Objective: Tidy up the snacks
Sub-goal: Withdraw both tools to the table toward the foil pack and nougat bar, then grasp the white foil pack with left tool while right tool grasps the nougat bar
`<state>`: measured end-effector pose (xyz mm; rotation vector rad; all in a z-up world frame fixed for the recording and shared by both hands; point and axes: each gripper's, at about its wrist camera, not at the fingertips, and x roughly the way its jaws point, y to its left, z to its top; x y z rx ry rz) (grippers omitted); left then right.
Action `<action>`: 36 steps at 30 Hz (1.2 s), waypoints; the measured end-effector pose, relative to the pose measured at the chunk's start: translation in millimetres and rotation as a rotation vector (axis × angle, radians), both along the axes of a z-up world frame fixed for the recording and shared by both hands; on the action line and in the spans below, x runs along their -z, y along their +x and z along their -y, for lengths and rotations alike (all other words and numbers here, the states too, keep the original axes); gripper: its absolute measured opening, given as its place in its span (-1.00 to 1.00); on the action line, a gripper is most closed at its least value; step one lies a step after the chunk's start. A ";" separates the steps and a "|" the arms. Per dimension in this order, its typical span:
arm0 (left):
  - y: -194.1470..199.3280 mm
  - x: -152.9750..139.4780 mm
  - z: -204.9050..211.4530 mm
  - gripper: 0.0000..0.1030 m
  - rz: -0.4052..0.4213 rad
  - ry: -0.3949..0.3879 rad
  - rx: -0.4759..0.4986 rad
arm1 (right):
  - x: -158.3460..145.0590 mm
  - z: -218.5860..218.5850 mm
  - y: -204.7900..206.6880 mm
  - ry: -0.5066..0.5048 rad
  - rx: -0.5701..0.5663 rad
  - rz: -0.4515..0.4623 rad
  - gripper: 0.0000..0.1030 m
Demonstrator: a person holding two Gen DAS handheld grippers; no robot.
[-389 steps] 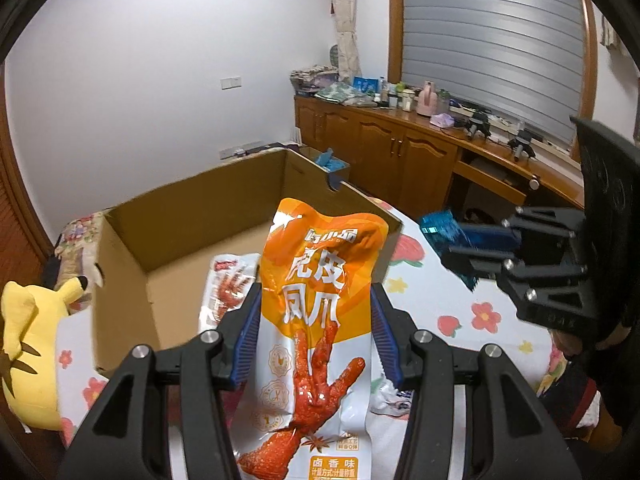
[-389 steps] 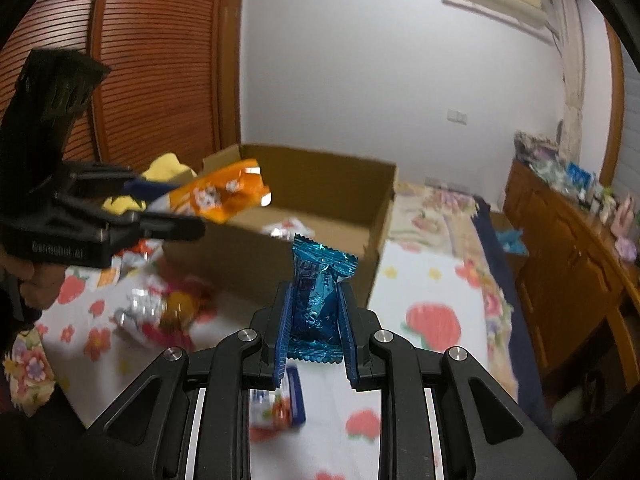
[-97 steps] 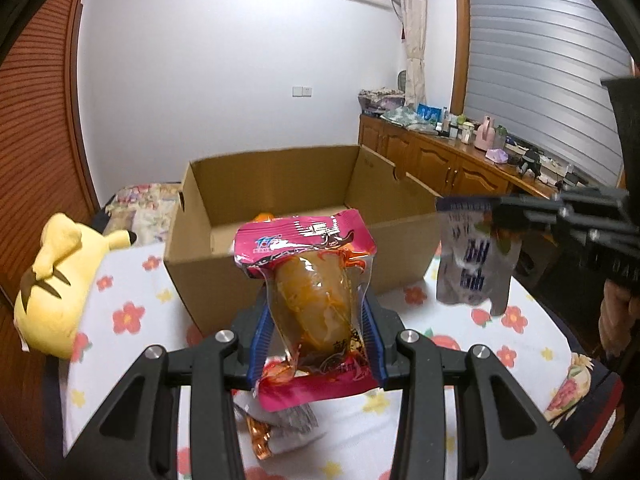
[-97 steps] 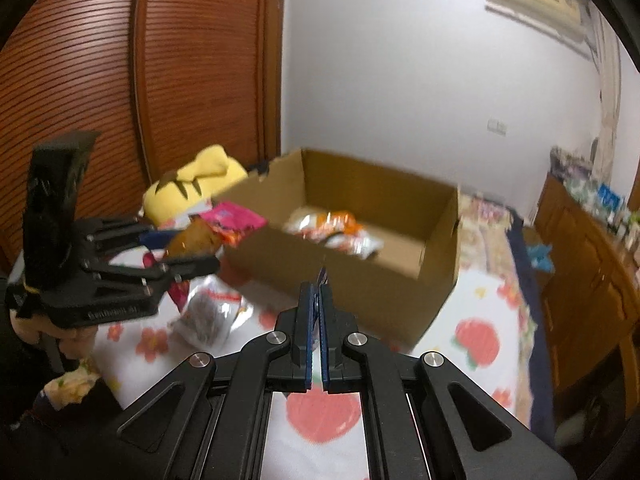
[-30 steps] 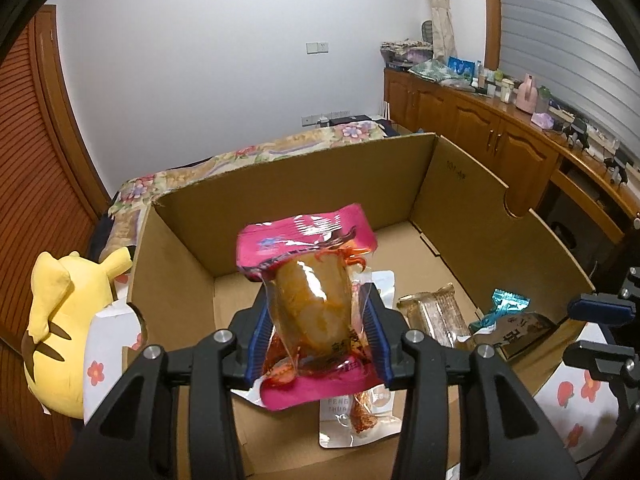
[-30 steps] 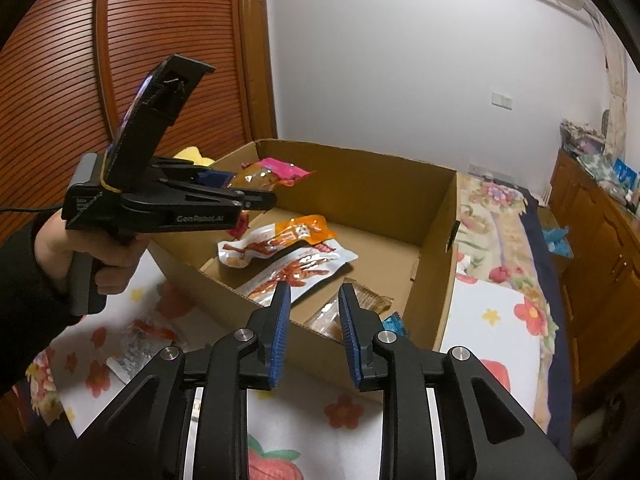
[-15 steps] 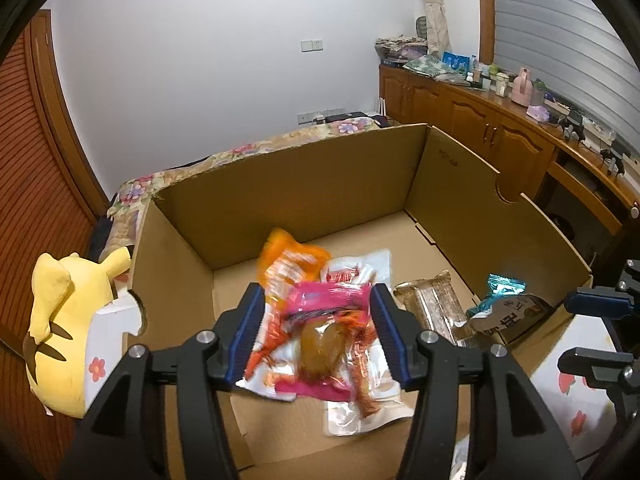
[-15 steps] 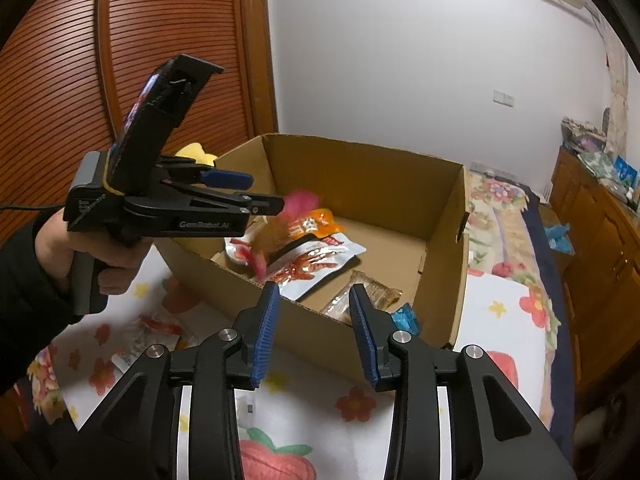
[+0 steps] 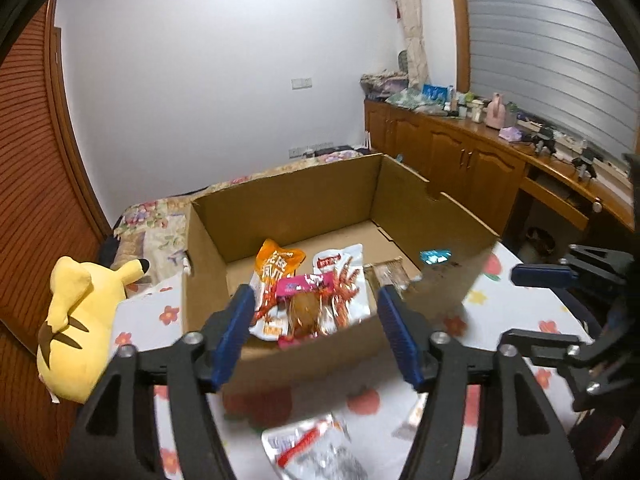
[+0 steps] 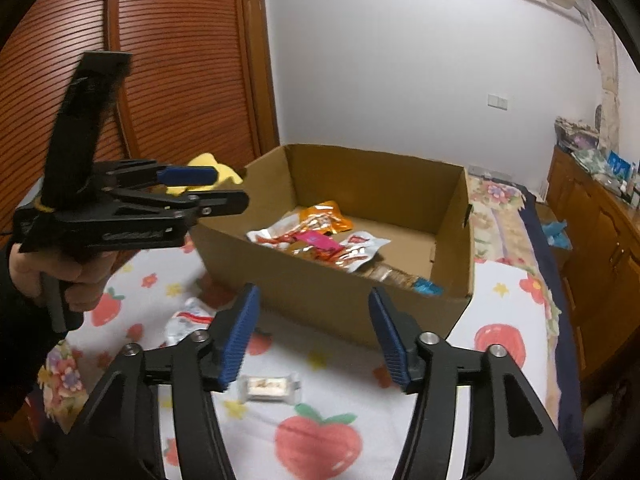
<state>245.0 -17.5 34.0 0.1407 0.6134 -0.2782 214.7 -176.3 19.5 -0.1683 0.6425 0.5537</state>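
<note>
An open cardboard box (image 9: 408,208) stands on the flowered cloth; it also shows in the right wrist view (image 10: 332,292). Inside lie a pink-topped snack pack (image 9: 305,304), an orange pack (image 9: 276,268), a red-and-white pack (image 9: 346,280), a brown bar (image 9: 390,274) and a blue wrapper (image 9: 435,256). My left gripper (image 9: 316,336) is open and empty before the box's near wall. My right gripper (image 10: 312,340) is open and empty over the cloth. A silver-red pack (image 9: 316,452) and a small white snack (image 10: 269,386) lie on the cloth.
A yellow plush toy (image 9: 80,320) sits left of the box. Wooden cabinets (image 9: 460,164) with clutter line the right wall. A slatted wooden door (image 10: 168,60) is on the left. Another silver pack (image 10: 188,320) lies near the box.
My left gripper has let go of the pink-topped pack, which now lies in the box. Both grippers have opened wide and drawn back from the box.
</note>
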 end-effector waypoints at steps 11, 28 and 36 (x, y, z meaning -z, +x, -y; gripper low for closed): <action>-61.7 28.1 -24.9 0.36 -0.011 -0.009 -0.023 | 41.4 -23.1 -34.5 -0.019 0.014 -0.056 0.38; -88.4 98.1 -40.6 0.36 -0.123 -0.014 -0.076 | 113.0 -42.1 -9.9 -0.121 0.035 -0.191 0.38; -88.0 115.0 -39.0 0.29 -0.154 -0.030 -0.077 | 123.0 -47.2 1.8 -0.168 0.038 -0.206 0.36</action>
